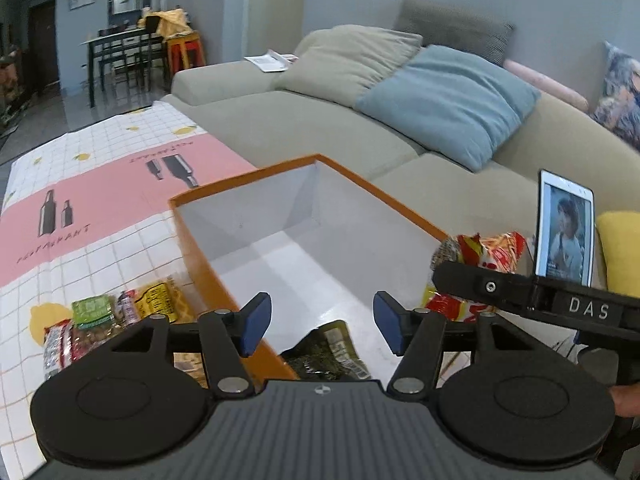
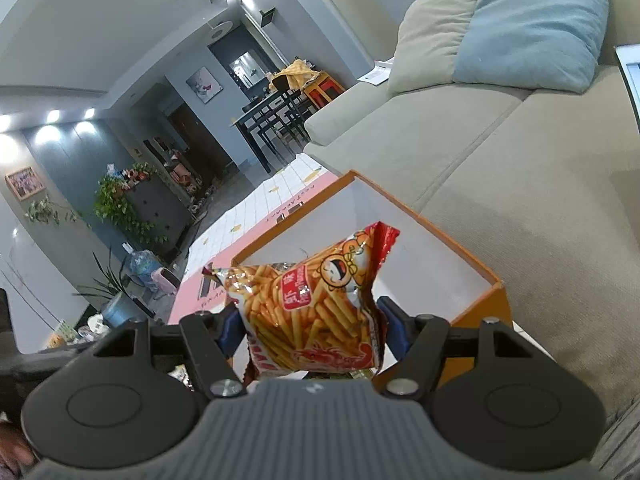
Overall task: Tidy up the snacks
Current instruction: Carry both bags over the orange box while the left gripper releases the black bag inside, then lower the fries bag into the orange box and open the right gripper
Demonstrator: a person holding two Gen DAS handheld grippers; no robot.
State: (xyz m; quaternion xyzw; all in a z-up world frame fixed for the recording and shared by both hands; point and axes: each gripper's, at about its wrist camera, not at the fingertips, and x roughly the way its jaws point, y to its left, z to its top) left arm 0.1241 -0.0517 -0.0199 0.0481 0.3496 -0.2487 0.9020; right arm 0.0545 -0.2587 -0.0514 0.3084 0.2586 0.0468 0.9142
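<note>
1. Living room: grey sofa (image 1: 304, 128) with cushions behind a table under a pink-and-white grid cloth (image 1: 80, 208).
2. Orange box (image 1: 192, 248), white inside, sits open on the cloth, near the sofa side.
3. Left gripper (image 1: 322, 326) hangs over the box's near end, jaws apart, nothing between the blue pads.
4. Dark green packet (image 1: 328, 354) lies flat on the box floor, just below the left gripper.
5. Right gripper (image 2: 310, 326) is clamped on a red-orange fries bag (image 2: 312, 308), pads pressing both sides, bag held above the box's near corner.
6. Small snack packs (image 1: 108, 320) lie in a cluster on the cloth just outside the box's left wall.
7. Phone (image 1: 566, 228) stands upright beyond the box's right side, screen lit.
</note>
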